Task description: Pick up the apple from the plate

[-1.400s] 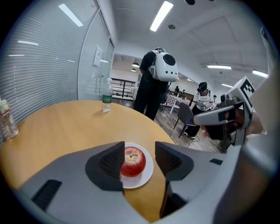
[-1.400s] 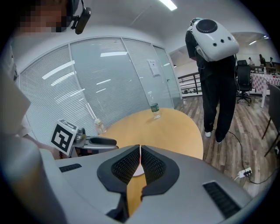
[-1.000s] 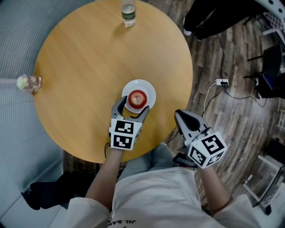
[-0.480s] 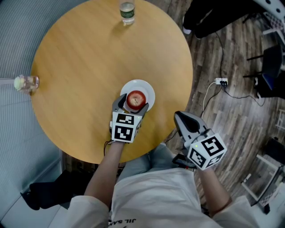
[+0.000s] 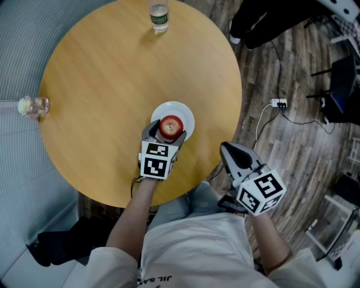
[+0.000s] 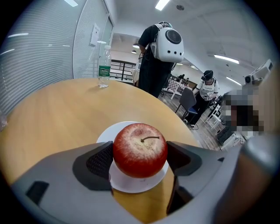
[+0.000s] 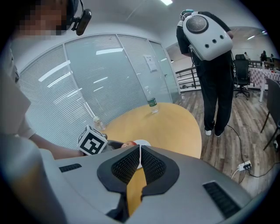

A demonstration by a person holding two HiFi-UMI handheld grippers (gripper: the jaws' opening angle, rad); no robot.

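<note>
A red apple (image 5: 171, 126) (image 6: 140, 150) rests on a small white plate (image 5: 183, 111) (image 6: 113, 131) near the front edge of the round wooden table (image 5: 112, 73). My left gripper (image 5: 165, 133) (image 6: 139, 158) has its jaws closed against both sides of the apple, which still sits just over the plate. My right gripper (image 5: 232, 152) (image 7: 139, 166) hovers off the table's right edge over the floor, jaws pressed together and empty. In the right gripper view the plate (image 7: 141, 143) and the left gripper's marker cube (image 7: 92, 141) show beyond the jaws.
A clear water bottle (image 5: 159, 16) (image 6: 103, 67) stands at the table's far edge. A glass jar (image 5: 34, 106) sits at the left edge. A person with a white backpack (image 6: 162, 57) stands beyond the table. A power strip and cable (image 5: 279, 104) lie on the wooden floor.
My left gripper has slid forward around the apple and its jaws have closed in on it. The right gripper has barely moved.
</note>
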